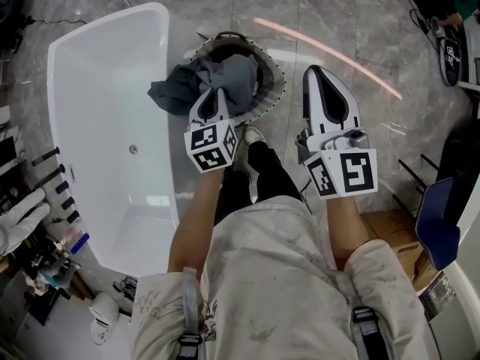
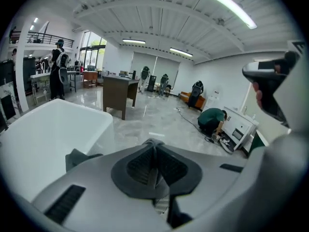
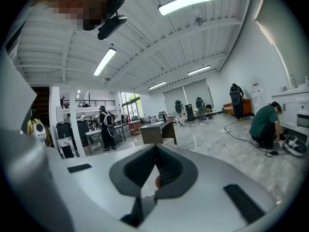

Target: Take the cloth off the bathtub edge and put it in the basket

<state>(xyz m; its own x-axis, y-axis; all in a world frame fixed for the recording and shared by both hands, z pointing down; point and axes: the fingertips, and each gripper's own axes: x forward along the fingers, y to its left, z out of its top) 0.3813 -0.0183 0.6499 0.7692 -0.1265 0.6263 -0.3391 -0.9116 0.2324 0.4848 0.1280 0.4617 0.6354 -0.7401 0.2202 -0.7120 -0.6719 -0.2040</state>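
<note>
The left tool [image 1: 218,91] pinches cloth [image 1: 178,88] over basket [image 1: 279,79].

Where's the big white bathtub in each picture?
Head view: the bathtub fills the left side, just left of the basket.
Left gripper view: bathtub at the left edge, halfway down.
Right gripper view: not in it.
Shared landmark: the crouching person in green, at the right in both gripper views.
</note>
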